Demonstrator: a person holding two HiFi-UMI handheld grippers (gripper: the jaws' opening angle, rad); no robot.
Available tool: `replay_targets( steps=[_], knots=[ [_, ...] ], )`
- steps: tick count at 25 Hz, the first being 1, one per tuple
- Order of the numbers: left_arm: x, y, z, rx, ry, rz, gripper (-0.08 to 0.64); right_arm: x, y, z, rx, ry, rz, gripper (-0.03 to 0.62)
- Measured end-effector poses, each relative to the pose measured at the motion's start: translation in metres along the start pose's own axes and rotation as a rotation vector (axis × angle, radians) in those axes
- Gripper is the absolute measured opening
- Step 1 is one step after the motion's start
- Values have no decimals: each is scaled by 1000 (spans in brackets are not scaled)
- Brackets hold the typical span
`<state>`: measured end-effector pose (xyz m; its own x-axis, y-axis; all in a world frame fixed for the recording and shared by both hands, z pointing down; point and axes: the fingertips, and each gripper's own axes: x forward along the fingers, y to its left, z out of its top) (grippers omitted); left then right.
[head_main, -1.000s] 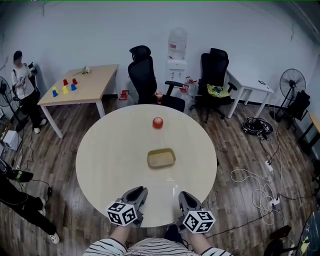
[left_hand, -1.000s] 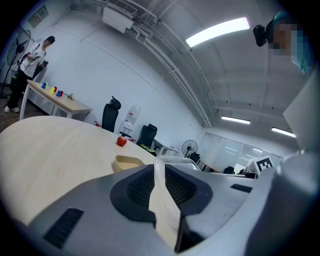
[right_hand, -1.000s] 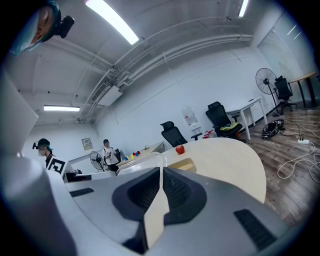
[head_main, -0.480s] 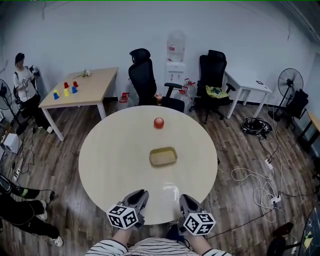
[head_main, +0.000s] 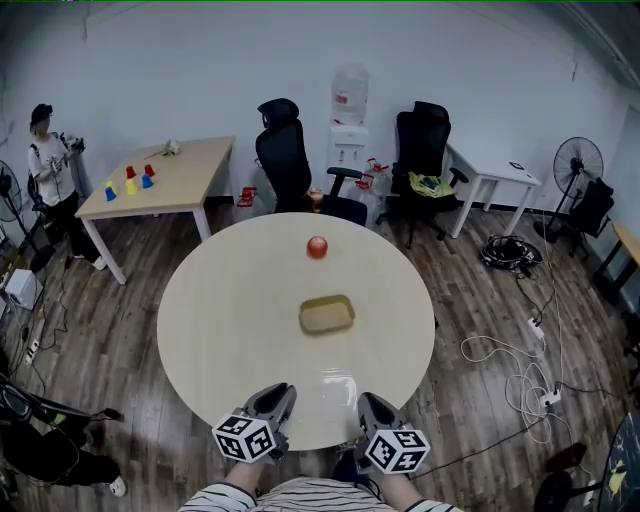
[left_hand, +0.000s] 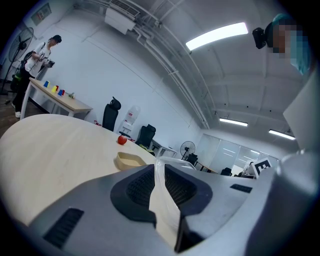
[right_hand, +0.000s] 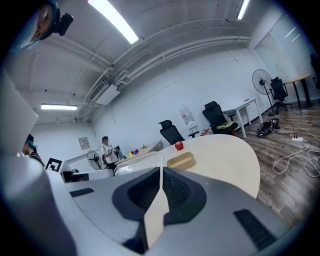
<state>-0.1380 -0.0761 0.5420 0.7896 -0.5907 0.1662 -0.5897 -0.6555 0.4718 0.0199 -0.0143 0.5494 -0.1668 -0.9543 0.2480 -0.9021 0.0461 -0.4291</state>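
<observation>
— What carries everything?
— A round, pale counter.
— And the tools?
— The left hand-held gripper and the right hand-held gripper sit side by side over the counter's near edge. Each has its jaws pressed together, pad against pad.
— What lies nearest to them?
— A shallow tan dish at the middle of the counter, well apart from both and farther out. Beyond it, near the far edge, sits a small red fruit.
</observation>
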Motion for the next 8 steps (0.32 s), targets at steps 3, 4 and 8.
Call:
replay_targets(
  steps=[3,4,8],
  knots=[
    [2,3,1,-2,2,-3,81,3,0,-1,5,2,-7,40],
    [3,3,1,-3,4,-3,80,3,-1,-1,6,3,-9,40],
    [5,3,0,-3,3,-5,81,4,-3,-2,6,2,-13,40]
  ],
)
